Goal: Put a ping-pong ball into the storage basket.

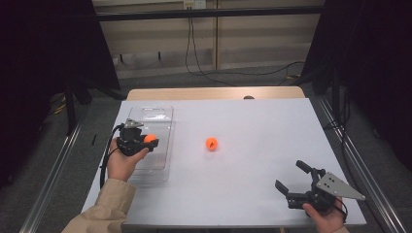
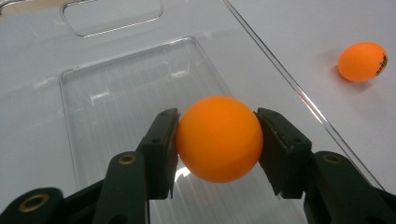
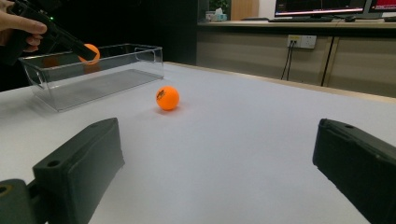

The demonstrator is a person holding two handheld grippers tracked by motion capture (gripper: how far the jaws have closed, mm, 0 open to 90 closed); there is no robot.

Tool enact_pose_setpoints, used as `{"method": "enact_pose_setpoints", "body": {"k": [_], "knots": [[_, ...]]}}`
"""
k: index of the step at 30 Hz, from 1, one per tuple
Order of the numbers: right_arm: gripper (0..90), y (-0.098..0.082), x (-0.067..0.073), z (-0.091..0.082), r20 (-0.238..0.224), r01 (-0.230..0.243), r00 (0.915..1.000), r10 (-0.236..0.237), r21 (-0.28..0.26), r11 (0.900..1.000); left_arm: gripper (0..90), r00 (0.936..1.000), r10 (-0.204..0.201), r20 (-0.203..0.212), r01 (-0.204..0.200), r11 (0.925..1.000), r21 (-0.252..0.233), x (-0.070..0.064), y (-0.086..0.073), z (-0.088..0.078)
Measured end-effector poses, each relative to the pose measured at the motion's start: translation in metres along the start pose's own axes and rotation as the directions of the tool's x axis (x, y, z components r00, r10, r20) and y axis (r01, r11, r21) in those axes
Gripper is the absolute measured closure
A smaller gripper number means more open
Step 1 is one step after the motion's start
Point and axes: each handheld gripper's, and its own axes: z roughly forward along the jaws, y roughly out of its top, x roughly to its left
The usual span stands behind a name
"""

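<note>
Left side of the white table [image 1: 252,141]: clear plastic tray [image 1: 163,114], long and shallow, sitting flat near the table's left edge. Left gripper [image 1: 145,141] hangs over the tray's interior, hand wrapped round its body, tan sleeve coming in from the near edge. Jaws clamped on an orange ball [image 2: 219,138], one pad on each side of it, ball squarely between them. Held ball is above the tray floor, not resting on it; the left gripper view shows the ridged tray bottom under it and the tray's handle cutout beyond.

Middle: second orange ball [image 1: 212,143] lies loose on the bare tabletop, right of the tray and well apart from it, dark print on one side. Nothing touching it.

Right: right gripper [image 1: 290,177] sits low at the near right corner, grey plate on top, hand at the back. Jaws spread wide, nothing between them, aimed roughly toward the loose ball, well short of it.
</note>
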Motion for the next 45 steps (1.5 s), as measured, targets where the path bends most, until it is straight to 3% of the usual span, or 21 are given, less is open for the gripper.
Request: {"method": "enact_pose_setpoints", "body": {"k": [19, 32, 45], "knots": [[1.0, -0.0001, 0.0004, 0.0002, -0.002, -0.001, 1.0000, 0.001, -0.001, 1.000, 50.4, 0.9999, -0.002, -0.013, 0.002, 1.0000, 0.003, 0.0041, -0.0019, -0.0012], [1.0, -0.0004, 0.0002, 0.0006, -0.002, -0.003, 1.0000, 0.003, 0.000, 1.000, 43.6, 0.9997, -0.009, -0.023, 0.009, 0.9999, -0.014, 0.0067, -0.0019, -0.0038], [1.0, -0.0005, 0.0004, 0.0009, -0.004, -0.001, 1.0000, 0.001, 0.002, 1.000, 34.5, 0.9996, -0.027, 0.000, 0.027, 0.9986, -0.046, 0.0038, -0.0010, -0.0087]]}}
